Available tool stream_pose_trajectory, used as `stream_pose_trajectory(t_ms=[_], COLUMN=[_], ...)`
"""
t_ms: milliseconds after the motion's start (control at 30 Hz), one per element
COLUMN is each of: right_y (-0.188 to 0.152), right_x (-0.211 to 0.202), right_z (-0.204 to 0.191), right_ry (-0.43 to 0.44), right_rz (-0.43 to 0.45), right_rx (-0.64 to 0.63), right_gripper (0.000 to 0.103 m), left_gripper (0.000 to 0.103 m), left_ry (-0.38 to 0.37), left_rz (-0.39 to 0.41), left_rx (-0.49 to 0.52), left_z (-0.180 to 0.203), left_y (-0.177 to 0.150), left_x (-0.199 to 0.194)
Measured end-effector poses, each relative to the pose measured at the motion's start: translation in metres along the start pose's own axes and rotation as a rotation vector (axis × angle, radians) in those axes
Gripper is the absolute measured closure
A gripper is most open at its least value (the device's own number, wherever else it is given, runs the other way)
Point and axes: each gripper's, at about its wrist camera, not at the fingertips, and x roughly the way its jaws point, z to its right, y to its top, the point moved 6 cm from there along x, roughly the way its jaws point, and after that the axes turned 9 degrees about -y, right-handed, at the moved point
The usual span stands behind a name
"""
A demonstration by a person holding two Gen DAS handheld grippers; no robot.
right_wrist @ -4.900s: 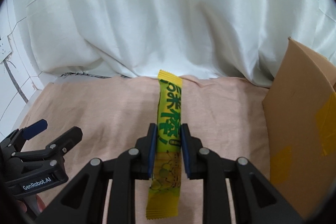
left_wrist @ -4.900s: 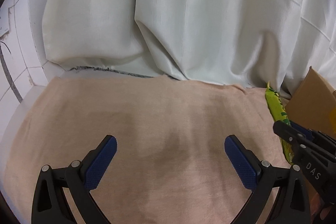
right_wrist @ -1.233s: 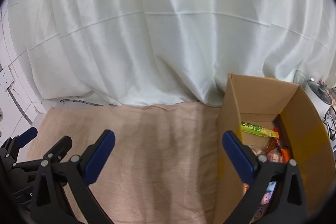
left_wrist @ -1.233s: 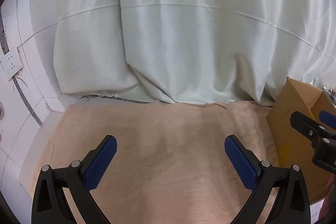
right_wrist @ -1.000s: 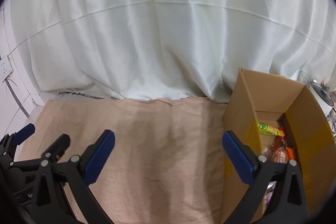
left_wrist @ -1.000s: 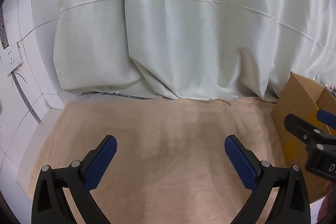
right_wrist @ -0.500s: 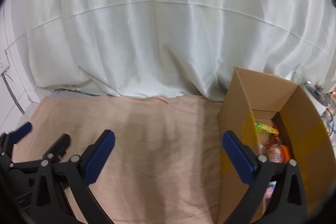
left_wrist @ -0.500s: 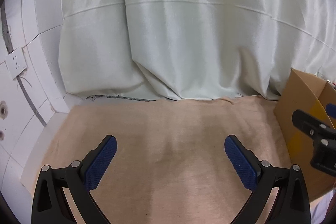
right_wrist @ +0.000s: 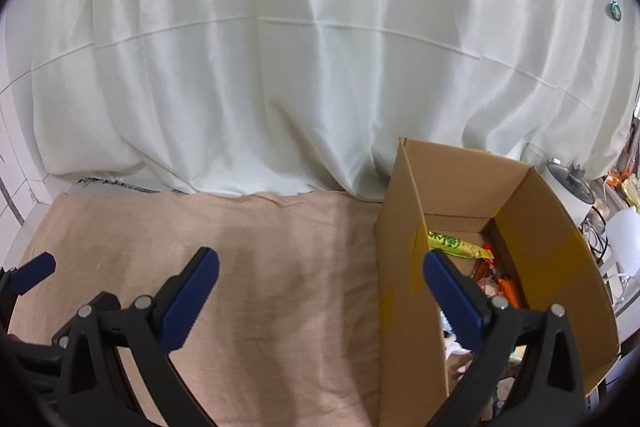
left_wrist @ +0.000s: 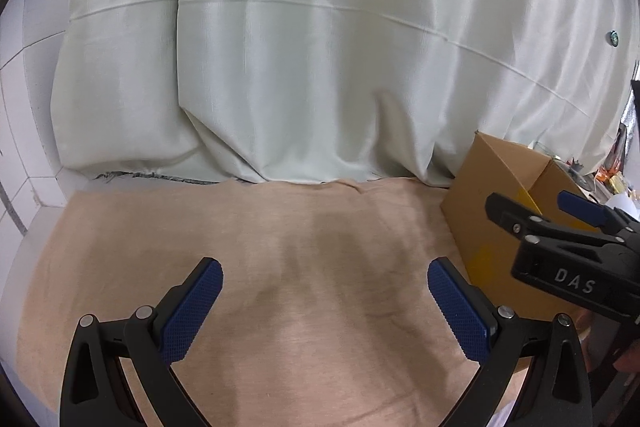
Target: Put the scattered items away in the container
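An open cardboard box (right_wrist: 404, 227) stands at the right end of the beige cloth (right_wrist: 260, 259). Inside lie a yellow-green snack packet (right_wrist: 456, 243) and several other wrapped snacks (right_wrist: 498, 283). My right gripper (right_wrist: 320, 291) is open and empty, its right finger over the box's left wall. My left gripper (left_wrist: 324, 303) is open and empty above the bare cloth (left_wrist: 280, 247). The box (left_wrist: 488, 211) shows at the right of the left wrist view, with the right gripper (left_wrist: 536, 215) in front of it. The left gripper's fingertips (right_wrist: 32, 271) show at the far left of the right wrist view.
A white curtain (left_wrist: 320, 67) hangs behind the table. A tiled wall (left_wrist: 24, 147) stands at the left. Beyond the box, a white jug and clutter (right_wrist: 600, 203) sit at the far right.
The right gripper let go of the yellow-green packet, which now lies in the box, and stands open. Both grippers have drawn back a little over the last second.
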Motion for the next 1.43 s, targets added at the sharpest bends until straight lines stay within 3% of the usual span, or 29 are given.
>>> stream_pose_trajectory(t_ms=[1433], right_y=[-0.004], right_x=[0.005], right_z=[-0.012], right_ry=[0.027], right_rz=[-0.025], right_rx=[-0.037], right_gripper=[0.0], left_gripper=[0.0], left_ry=[0.055], left_rz=[0.02], left_rx=[-0.018], left_z=[-0.016], left_y=[0.008], left_x=[0.004])
